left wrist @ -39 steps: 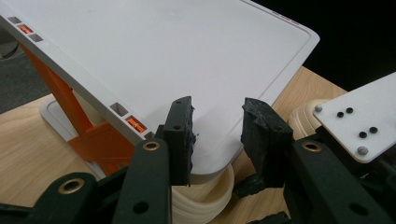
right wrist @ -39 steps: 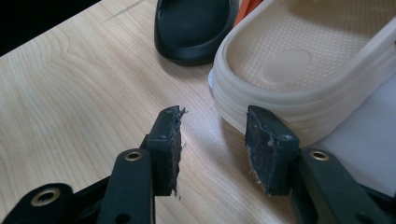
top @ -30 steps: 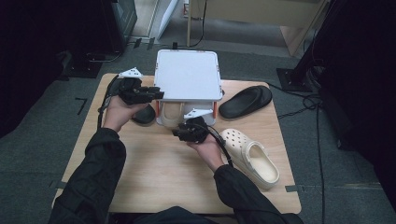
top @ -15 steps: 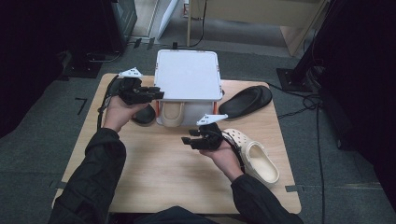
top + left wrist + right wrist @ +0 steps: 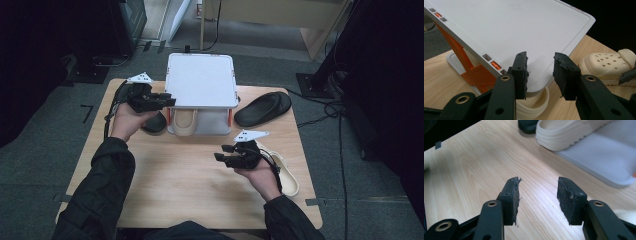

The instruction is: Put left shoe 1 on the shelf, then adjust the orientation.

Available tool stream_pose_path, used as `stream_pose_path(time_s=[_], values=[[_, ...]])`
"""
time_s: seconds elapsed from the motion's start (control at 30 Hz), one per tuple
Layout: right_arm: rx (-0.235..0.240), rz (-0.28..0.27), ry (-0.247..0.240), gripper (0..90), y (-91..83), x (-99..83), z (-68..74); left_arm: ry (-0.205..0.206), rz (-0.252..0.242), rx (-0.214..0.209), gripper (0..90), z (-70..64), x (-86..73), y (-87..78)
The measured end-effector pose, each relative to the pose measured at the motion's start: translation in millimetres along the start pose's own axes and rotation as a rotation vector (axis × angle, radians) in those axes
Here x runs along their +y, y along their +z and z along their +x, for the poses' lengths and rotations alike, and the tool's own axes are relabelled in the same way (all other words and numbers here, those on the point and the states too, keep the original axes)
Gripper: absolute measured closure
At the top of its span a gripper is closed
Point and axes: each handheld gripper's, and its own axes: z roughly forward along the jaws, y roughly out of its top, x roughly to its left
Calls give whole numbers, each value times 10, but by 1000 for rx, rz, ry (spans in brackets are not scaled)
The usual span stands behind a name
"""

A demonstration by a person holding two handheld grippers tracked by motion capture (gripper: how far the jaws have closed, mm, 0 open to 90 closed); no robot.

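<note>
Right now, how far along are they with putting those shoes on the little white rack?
One cream clog already sits on the white rack's lower shelf. In hand: nothing; the left gripper hovers open at the rack's top, and the right gripper is open over bare table. Left: the other cream clog and both black slippers.

Left hand-held gripper [image 5: 167, 101] jaws apart, right hand-held gripper [image 5: 220, 153] jaws apart
</note>
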Motion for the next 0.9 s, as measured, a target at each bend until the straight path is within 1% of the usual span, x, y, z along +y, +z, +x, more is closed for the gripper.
stream_pose_path(time_s=[0.1,0.2,0.3,0.33,0.37,0.43,0.47,0.5,0.6,0.73,0.8,0.9], values=[[-12,-3,11,528,-85,-48,-28,0,1,-1,644,2,0,-1],[-25,-2,3,528,-160,-89,-68,1,1,-3,643,5,-1,-2],[-35,-6,15,531,-240,-124,-123,0,-1,-7,643,10,-4,-5],[-44,-9,22,536,-302,-150,-153,1,0,-8,643,10,-4,-6],[-44,-9,22,536,-302,-150,-153,2,1,-8,643,11,-3,-6],[-52,-13,23,555,-371,-180,-182,4,2,-7,643,9,-2,-6],[-69,-15,31,572,-444,-211,-210,4,2,-8,643,10,-2,-6],[-69,-15,31,572,-444,-211,-210,4,3,-8,643,10,-1,-6],[-83,-28,55,602,-560,-256,-250,2,1,-11,643,15,-3,-7],[-104,-46,69,640,-703,-320,-290,2,4,-11,644,14,1,-6],[-115,-46,83,638,-767,-359,-304,2,3,-15,645,22,0,-6],[-144,-52,89,624,-870,-423,-316,-2,-3,-24,647,35,-2,-3]])
